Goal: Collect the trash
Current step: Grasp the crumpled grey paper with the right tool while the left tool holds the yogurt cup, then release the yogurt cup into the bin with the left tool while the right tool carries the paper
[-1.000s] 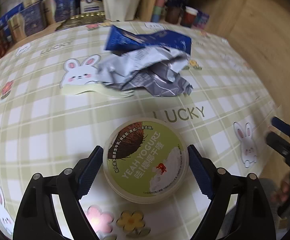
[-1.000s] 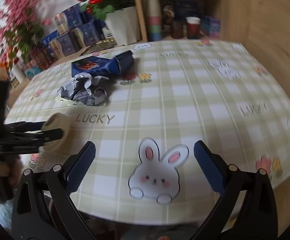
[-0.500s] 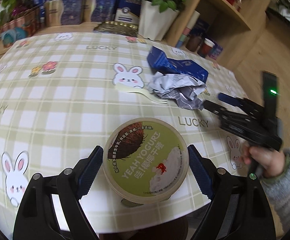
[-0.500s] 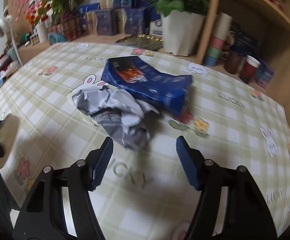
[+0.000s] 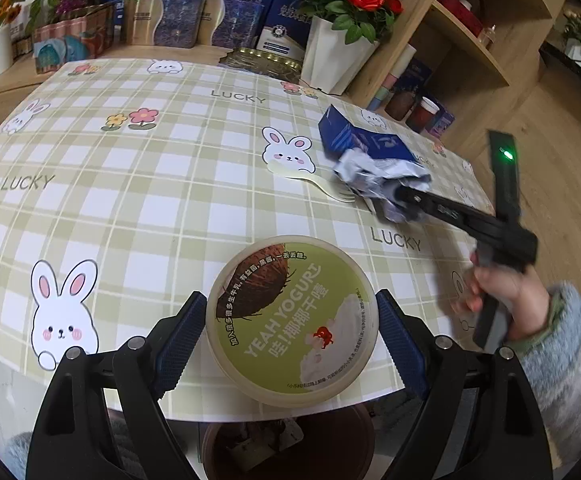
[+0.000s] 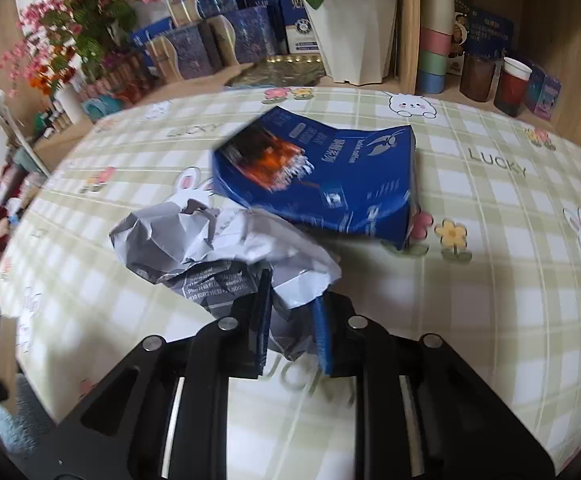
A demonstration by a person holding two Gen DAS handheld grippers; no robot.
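Observation:
My left gripper (image 5: 290, 320) is shut on a round green yogurt cup (image 5: 292, 318) and holds it over the near table edge, above a brown bin (image 5: 290, 446) on the floor. My right gripper (image 6: 290, 316) is shut on a crumpled grey wrapper (image 6: 218, 248) lying on the table; it also shows in the left wrist view (image 5: 382, 184). A blue carton (image 6: 322, 176) lies just behind the wrapper. A pale plastic fork (image 5: 314, 184) lies left of the wrapper.
The table (image 5: 130, 200) has a green plaid cloth with rabbits. A white flower pot (image 6: 354, 36), blue boxes (image 5: 178, 20), stacked cups (image 6: 432, 60) and jars (image 6: 510, 84) stand along the back shelf.
My right gripper moved forward to the grey wrapper and closed on it. My left gripper drew back with the yogurt cup to the table edge, over the bin.

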